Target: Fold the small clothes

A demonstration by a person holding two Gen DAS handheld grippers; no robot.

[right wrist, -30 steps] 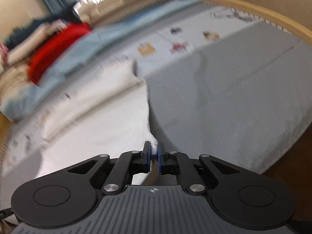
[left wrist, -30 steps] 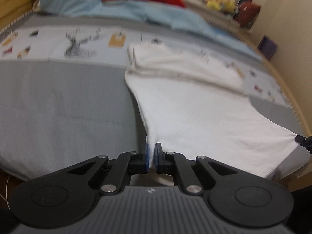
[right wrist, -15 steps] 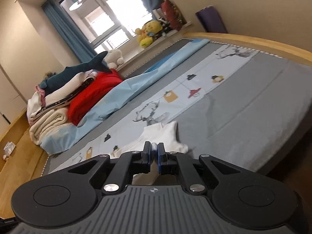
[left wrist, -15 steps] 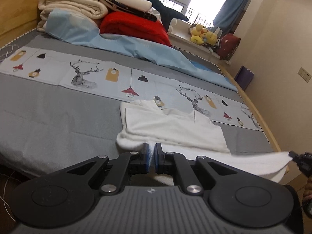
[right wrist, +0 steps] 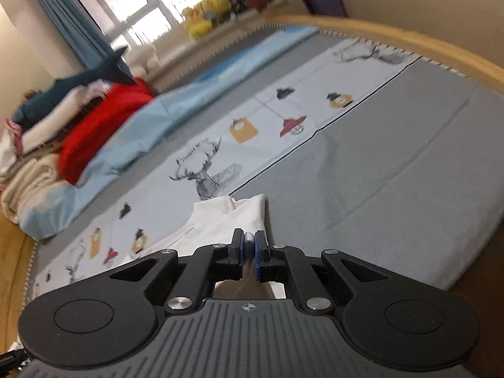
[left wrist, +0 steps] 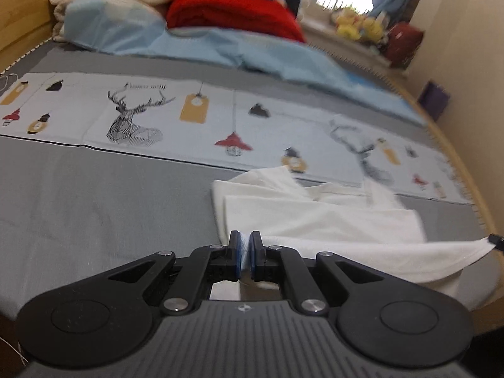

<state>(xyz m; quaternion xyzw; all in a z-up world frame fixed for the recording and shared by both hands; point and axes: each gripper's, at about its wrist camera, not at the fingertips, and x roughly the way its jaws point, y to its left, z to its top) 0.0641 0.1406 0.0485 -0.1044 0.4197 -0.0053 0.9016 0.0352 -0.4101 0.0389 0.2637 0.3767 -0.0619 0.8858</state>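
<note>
so both tools, the left tool [left wrist: 245,245] and right tool [right wrist: 249,247], are each pinching 1 near corner of the white shirt [left wrist: 315,217], hem stretched sideways between them, the rest lying straight ahead on the bed [left wrist: 94,195], neither hand nearer.

You have open grey bedspread [left wrist: 94,208] at the frame's left; stacked bedding [left wrist: 195,3] blocks the top.
</note>
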